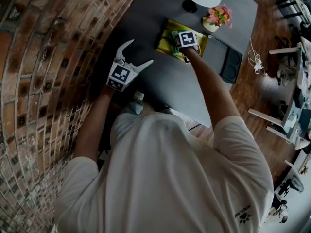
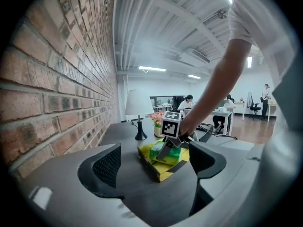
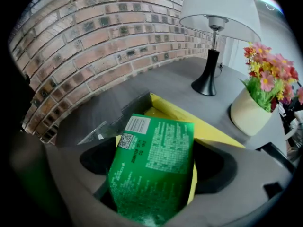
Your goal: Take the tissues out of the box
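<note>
A yellow cardboard box (image 1: 166, 32) lies open on the dark grey table (image 1: 160, 81). My right gripper (image 1: 179, 43) reaches down into the box, and its jaws are closed on a green tissue pack (image 3: 154, 160). The pack is tilted and fills the gap between the two pads, with the box's yellow flap (image 3: 213, 126) behind it. In the left gripper view the box (image 2: 163, 170) and the right gripper (image 2: 170, 143) on the green pack (image 2: 165, 152) stand ahead. My left gripper (image 1: 141, 51) hovers open to the left of the box, with nothing between its fingers (image 2: 108, 167).
A brick wall (image 1: 43, 72) runs close along the table's left side. Behind the box stand a white-shaded lamp (image 3: 213, 13) and a pot of pink flowers (image 3: 251, 112). A dark flat device (image 1: 228, 59) lies at the table's right edge.
</note>
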Demonstrator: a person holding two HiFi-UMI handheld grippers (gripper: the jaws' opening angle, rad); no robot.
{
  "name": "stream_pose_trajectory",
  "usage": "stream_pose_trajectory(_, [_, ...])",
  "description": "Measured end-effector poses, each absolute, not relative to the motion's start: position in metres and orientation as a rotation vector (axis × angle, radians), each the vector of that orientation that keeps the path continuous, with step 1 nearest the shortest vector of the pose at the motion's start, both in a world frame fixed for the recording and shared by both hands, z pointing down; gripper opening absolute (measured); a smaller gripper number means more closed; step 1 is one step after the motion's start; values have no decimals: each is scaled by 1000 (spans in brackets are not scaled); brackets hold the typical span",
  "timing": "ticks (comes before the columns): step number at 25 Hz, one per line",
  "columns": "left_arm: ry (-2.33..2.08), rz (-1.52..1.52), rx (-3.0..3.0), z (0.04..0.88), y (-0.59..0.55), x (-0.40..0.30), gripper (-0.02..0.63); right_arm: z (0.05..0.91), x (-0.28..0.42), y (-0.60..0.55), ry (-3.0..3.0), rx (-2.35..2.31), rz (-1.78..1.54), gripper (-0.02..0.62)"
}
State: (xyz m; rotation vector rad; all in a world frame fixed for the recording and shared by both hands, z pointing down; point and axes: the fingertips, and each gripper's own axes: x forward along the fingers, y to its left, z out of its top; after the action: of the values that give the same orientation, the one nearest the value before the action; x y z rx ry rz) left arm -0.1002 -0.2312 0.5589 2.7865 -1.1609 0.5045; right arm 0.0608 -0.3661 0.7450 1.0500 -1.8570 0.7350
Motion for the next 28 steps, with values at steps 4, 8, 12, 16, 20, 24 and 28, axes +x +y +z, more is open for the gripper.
stream_pose_trajectory(4, [-1163,437,2784,549,-233,-98,442,741,62,-366,-1866,1050,725,485])
stream_pose_trajectory(8, [-1155,383,2796,538,-236,-93,436,724,58,-364,-1931,1089,724,476])
stream_pose_trajectory(12, [-1149,334,2810,531,-243,-91,426,680,51,-365,-2070,1131,621,476])
stream_pose_trajectory(16, [-1147,269,2826,514,-251,-84,425,644,58,-360,-2197,1207,542,476])
stream_pose_trajectory(20, [-1160,207,2840,498,-260,-80,420,593,89,-348,-2330,1418,551,476])
stream_pose_trajectory(24, [-1154,164,2879,481,-263,-71,420,539,127,-323,-2442,1599,501,476])
stream_pose_trajectory(28, [-1157,131,2920,465,-262,-61,414,494,157,-285,-2504,1729,365,476])
